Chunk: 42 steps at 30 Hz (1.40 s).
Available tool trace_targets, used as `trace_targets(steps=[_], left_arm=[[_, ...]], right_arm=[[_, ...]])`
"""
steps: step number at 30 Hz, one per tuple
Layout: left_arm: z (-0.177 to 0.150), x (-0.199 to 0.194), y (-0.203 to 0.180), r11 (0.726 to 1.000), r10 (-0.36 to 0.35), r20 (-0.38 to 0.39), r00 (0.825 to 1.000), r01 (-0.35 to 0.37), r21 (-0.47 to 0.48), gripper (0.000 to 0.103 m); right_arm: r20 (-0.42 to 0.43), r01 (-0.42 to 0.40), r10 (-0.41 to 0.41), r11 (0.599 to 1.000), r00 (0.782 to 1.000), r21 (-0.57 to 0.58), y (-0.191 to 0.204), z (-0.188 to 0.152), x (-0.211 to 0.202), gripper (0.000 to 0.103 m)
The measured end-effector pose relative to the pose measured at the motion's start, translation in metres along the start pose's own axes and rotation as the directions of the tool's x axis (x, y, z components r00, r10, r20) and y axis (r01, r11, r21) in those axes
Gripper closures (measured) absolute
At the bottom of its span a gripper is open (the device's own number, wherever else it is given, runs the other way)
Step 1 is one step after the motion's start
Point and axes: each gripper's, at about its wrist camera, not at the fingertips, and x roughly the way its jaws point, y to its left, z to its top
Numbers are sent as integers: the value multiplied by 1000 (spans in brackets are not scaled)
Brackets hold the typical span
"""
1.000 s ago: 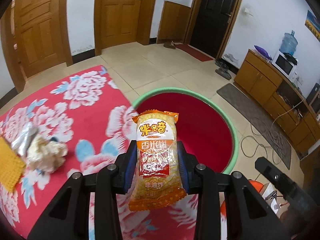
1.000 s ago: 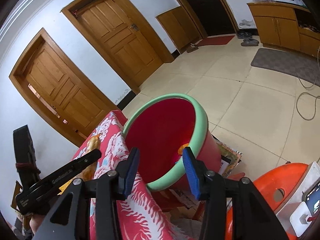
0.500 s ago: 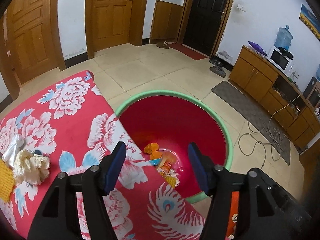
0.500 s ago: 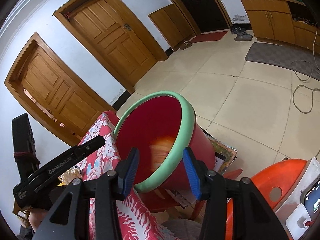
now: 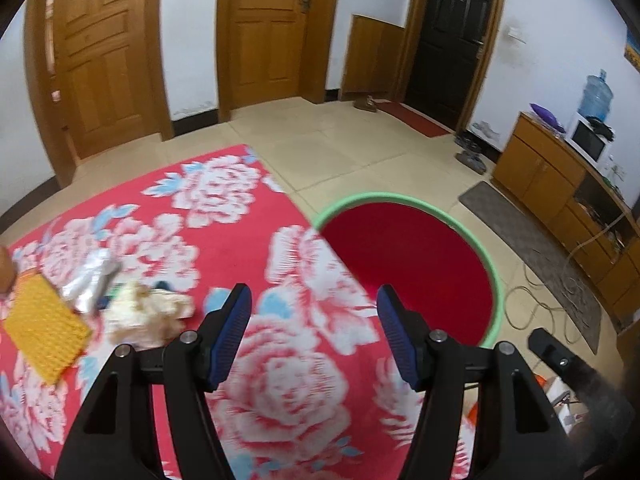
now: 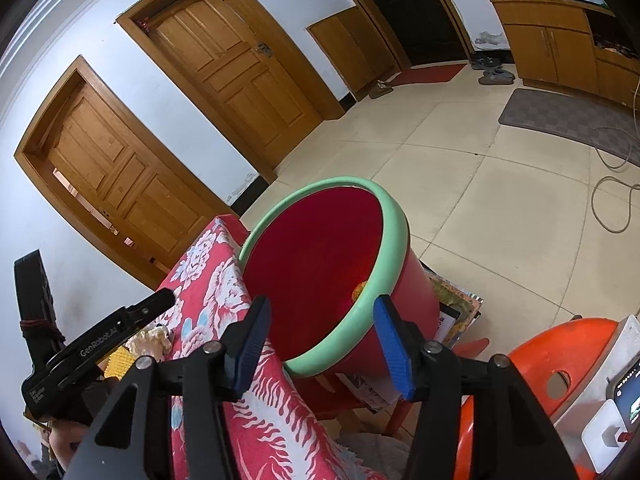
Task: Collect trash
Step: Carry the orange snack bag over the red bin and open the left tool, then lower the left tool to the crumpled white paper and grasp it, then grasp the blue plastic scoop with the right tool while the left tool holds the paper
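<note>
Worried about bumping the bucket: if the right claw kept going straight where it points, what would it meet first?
Probably the green rim of the red bucket, framed between the open right claw; depth is unclear.

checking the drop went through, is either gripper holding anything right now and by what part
Nothing is held. The left gripper is open over the tablecloth, its jaws having just opened. The right gripper is open and empty near the bucket.

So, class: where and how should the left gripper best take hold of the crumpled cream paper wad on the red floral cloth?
Probably across the crumpled cream paper wad's bulging middle, from above: it lies loose on the red floral cloth, soft and lumpy, with no edge to grip.
</note>
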Motion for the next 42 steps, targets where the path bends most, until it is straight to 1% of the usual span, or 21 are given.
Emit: trace_targets(steps=[8, 13, 16, 21, 22, 23, 24, 26, 27, 28, 33, 38, 42], left_arm=[[-3, -14, 45, 993, 110, 6, 994, -110, -42, 38], [-6, -12, 71, 984, 150, -12, 989, -150, -93, 39], [-10, -7, 84, 979, 166, -26, 986, -168, -119, 46], [-16, 5, 96, 971, 183, -54, 982, -189, -146, 55], [-17, 7, 98, 969, 187, -59, 981, -194, -151, 58], [-18, 9, 101, 968, 188, -64, 980, -196, -155, 64], [-19, 11, 103, 967, 187, -69, 980, -196, -161, 66], [-20, 13, 107, 967, 181, -72, 981, -191, -170, 74], [-21, 12, 109, 967, 175, -69, 982, -184, -174, 77], [-21, 11, 110, 968, 169, -66, 983, -178, -178, 81], [-24, -5, 114, 970, 128, -44, 991, -134, -202, 83], [-27, -29, 118, 970, 125, -10, 992, -124, -211, 83], [-31, -48, 129, 962, 148, 10, 989, -142, -233, 83]], right_arm=[[-13, -6, 6, 1000, 1000, -6, 6, -1, 3, 44], [-20, -5, 5, 1000, 1000, -10, 7, -2, 6, 43], [-23, -4, 4, 1000, 1000, -11, 8, -3, 7, 43], [-34, -7, 7, 1000, 999, -16, 11, -6, 8, 43], [-36, -8, 7, 1000, 999, -20, 12, -6, 8, 43], [-36, -9, 9, 1000, 999, -24, 14, -6, 7, 43], [-36, -10, 9, 1000, 999, -26, 15, -6, 7, 43], [-34, -12, 11, 999, 999, -32, 15, -6, 5, 43], [-34, -12, 11, 999, 999, -32, 16, -7, 5, 43], [-33, -12, 11, 999, 999, -32, 16, -6, 5, 43], [-29, -17, 16, 999, 999, -43, 22, -7, 1, 43], [-22, -30, 29, 997, 999, -68, 31, -7, -5, 43], [-21, -50, 49, 994, 999, -95, 44, -9, -11, 43]])
